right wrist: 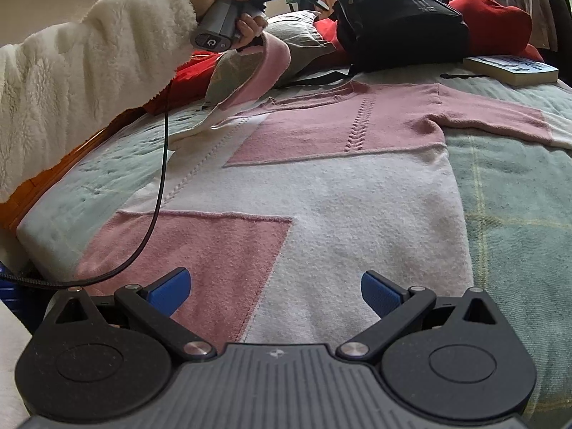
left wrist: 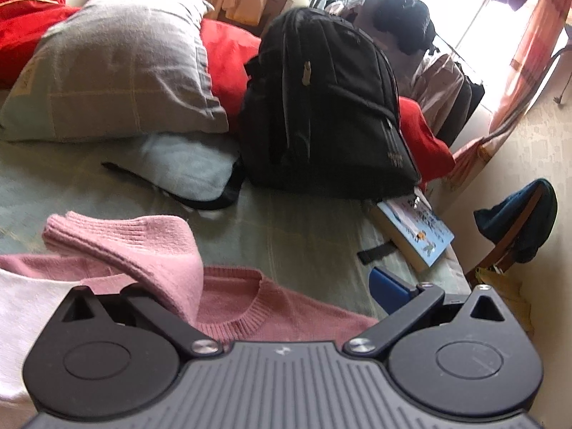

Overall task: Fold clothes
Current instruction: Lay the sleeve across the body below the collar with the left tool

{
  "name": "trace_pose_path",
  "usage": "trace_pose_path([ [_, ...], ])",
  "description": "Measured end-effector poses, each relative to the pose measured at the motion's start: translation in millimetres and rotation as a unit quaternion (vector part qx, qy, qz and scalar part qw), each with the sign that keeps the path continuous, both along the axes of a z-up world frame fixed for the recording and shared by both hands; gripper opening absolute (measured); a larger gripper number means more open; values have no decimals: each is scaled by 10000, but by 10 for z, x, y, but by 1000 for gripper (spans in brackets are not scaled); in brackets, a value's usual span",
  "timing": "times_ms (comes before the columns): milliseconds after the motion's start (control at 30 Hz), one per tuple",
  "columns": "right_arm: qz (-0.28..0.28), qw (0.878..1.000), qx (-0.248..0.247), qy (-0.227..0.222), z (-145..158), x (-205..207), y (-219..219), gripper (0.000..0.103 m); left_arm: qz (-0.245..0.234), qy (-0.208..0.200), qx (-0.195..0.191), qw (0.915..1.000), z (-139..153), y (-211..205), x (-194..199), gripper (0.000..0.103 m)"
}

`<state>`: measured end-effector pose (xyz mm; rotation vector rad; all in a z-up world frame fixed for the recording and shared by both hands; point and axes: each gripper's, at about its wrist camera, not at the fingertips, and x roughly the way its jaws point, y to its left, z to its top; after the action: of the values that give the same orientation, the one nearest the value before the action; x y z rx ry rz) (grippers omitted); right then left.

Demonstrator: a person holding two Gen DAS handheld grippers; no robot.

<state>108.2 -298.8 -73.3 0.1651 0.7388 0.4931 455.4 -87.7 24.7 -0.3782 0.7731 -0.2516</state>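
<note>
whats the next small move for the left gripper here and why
Probably carry the lifted sleeve across and lay it on the sweater body. The left gripper holds that sleeve raised above the bed, while the other sleeve lies flat and the right gripper hovers open.

Pretty clearly a bedroom at home: a bed [right wrist: 507, 193] with a green checked cover, a grey pillow [left wrist: 118, 68], a black backpack [left wrist: 325, 100], a book [left wrist: 416, 236] on the bed, clothes on a rack [left wrist: 439, 71] by a sunny window [left wrist: 475, 10].
</note>
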Motion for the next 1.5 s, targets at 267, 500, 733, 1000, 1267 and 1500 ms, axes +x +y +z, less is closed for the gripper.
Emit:
trace_pose_path([
  [267, -21, 10000, -81, 54, -24, 12, 8, 103, -197, 223, 155, 9994, -236, -136, 44, 102],
  [500, -59, 9999, -67, 84, -42, 27, 1, 103, -856, 797, 559, 9916, -626, -287, -46, 102],
  [733, -113, 9999, -79, 92, -42, 13, -12, 103, -1275, 990, 556, 9853, -731, -304, -198, 102],
  [1000, -114, 9999, -13, 36, -8, 30, -4, 103, -1054, 809, 380, 9904, -632, -97, -208, 102],
  [1267, -226, 9997, -82, 92, -14, 38, 1, 103, -1736, 116, 113, 9847, -525, -509, -220, 102],
  [1500, -248, 9996, -116, 46, 26, 18, 22, 103, -1888, 20, 125, 9819, -231, -310, -447, 102],
])
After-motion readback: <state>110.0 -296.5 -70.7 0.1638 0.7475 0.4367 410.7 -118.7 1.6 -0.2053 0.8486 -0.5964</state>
